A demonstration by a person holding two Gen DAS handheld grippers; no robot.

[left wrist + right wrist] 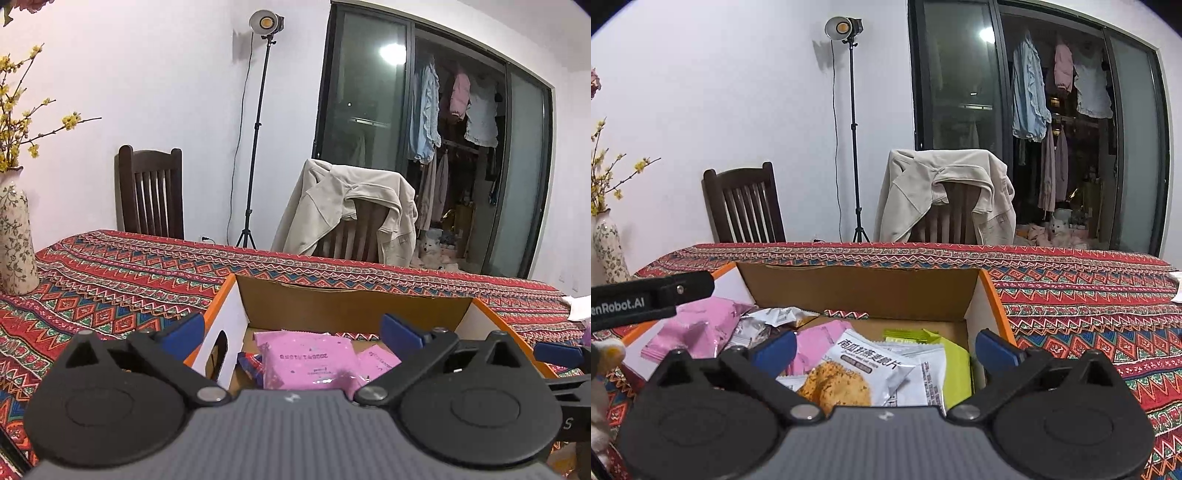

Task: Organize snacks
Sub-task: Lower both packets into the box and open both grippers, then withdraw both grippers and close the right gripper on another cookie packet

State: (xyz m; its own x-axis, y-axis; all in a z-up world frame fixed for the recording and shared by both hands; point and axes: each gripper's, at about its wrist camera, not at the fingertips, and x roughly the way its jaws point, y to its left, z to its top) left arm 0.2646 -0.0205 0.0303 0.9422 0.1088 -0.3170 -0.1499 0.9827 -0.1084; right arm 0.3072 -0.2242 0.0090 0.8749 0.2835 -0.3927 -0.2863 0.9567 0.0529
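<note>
An open cardboard box [351, 302] with orange edges sits on the patterned tablecloth, and its far wall [864, 288] also shows in the right wrist view. Pink snack packets [306, 358] lie inside at its left part. A white packet with a biscuit picture [857, 373], a green packet [955, 363] and more pink packets [698, 328] fill the rest. My left gripper [291, 332] hovers open over the pink packets, holding nothing. My right gripper [884, 347] stands open above the white packet, its blue pads apart and clear of it. Part of the left gripper's body [650, 299] shows at the left edge.
A floral vase [14, 240] with yellow blossoms stands on the table at the far left. Two chairs stand behind the table, one dark [742, 206] and one draped with a beige jacket [945, 195]. A light stand [853, 129] is by the wall. White paper [580, 306] lies at the right.
</note>
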